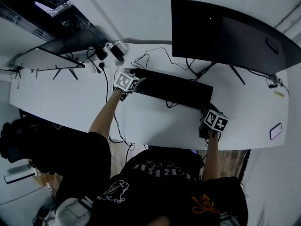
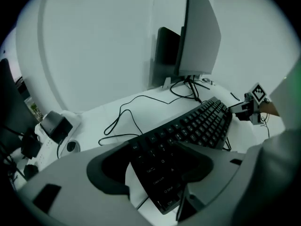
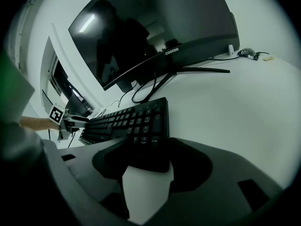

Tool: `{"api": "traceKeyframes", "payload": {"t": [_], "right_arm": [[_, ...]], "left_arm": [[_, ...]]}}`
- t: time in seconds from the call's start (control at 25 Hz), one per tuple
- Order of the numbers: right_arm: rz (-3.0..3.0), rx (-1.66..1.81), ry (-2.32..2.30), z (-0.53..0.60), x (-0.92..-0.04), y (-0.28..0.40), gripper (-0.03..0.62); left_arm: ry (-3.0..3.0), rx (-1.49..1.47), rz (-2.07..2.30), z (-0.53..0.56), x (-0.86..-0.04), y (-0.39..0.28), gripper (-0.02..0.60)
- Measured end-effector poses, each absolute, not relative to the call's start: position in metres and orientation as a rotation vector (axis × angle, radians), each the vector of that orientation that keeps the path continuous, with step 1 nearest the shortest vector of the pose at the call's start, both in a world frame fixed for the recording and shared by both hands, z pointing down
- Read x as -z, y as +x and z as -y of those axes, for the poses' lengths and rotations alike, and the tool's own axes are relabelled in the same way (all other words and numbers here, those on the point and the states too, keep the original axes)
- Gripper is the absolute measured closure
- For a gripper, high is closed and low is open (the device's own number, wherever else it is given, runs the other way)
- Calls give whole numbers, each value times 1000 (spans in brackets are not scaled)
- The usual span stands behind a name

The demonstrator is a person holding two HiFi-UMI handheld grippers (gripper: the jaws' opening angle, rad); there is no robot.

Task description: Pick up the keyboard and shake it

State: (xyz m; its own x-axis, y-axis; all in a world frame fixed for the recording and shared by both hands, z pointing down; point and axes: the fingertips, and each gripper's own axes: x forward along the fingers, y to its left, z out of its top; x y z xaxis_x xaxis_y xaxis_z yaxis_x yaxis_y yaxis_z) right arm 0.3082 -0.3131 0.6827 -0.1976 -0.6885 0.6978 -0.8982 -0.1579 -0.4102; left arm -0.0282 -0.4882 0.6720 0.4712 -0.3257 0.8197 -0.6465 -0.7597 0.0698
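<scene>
On the white desk [image 1: 155,121] below the monitor [image 1: 225,32], the keyboard [image 1: 174,89] lies unlifted: my right gripper [image 3: 146,171] clamps its right end, my left gripper [image 2: 157,173] straddles the other end unclamped, so lifting and shaking remain.

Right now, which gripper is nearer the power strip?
Left. The left gripper sits at the keyboard end beside the power strip; the right gripper is at the opposite end, farther away.

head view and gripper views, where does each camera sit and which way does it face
Head view: on the head, looking down at the keyboard; arms, left gripper, right gripper show.
Left gripper view: along its fingers, toward the keyboard's left end.
Right gripper view: along its fingers, toward the keyboard's right end.
Shared: the keyboard.
</scene>
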Motion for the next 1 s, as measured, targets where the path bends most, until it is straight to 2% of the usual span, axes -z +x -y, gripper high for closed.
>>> {"api": "traceKeyframes", "payload": {"t": [0.24,0.48,1.0], "right_arm": [[1925,-1206,1815,309,-671,308,347],[2067,-1122,1834,301,-618,291,349],[2395,-886,1677,238,-508,170,393]], "left_arm": [[2334,-951,934,484,-646,-37,296],[2455,-686,915,445,-590,-33,298],[2627,-333,884,292,-483,-58,327]]}}
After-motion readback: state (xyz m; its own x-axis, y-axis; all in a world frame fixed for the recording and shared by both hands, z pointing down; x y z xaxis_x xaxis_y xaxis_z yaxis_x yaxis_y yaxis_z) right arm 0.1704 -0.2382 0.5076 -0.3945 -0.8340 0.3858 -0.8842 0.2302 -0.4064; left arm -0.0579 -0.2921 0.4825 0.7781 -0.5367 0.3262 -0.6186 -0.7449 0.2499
